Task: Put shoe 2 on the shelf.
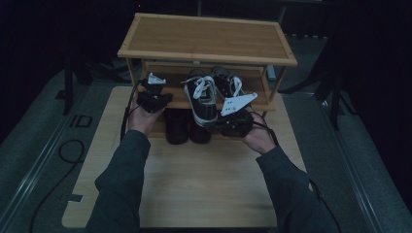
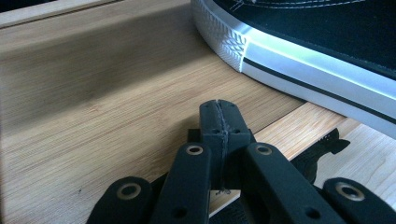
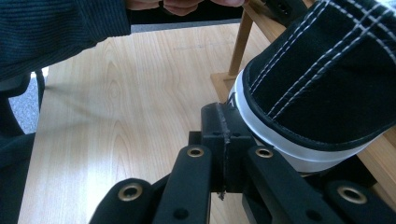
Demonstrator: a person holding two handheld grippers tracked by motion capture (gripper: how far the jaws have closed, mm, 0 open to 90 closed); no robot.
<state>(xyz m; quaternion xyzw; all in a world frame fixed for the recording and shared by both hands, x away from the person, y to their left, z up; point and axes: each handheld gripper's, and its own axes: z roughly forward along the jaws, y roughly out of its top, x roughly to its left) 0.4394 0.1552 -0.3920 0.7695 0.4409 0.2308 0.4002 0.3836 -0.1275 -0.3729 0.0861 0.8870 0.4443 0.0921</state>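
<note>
The sneaker (image 1: 203, 101), light with a stiff rubber heel, is sitting at one o'clock of my right gripper (image 3: 223, 122), whose jaws are pressing together empty.

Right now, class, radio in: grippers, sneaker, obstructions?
Left gripper shut, empty, over the shelf. Right gripper shut, against the black sneaker heel. Dark shoes below the shelf.

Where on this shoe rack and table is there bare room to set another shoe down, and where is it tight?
The rack's top board is bare from edge to edge. On the middle shelf, the stretch left of the two sneakers is free apart from the left gripper. The table between the sleeves is bare. It is crowded at the shelf's right, by the right gripper.
</note>
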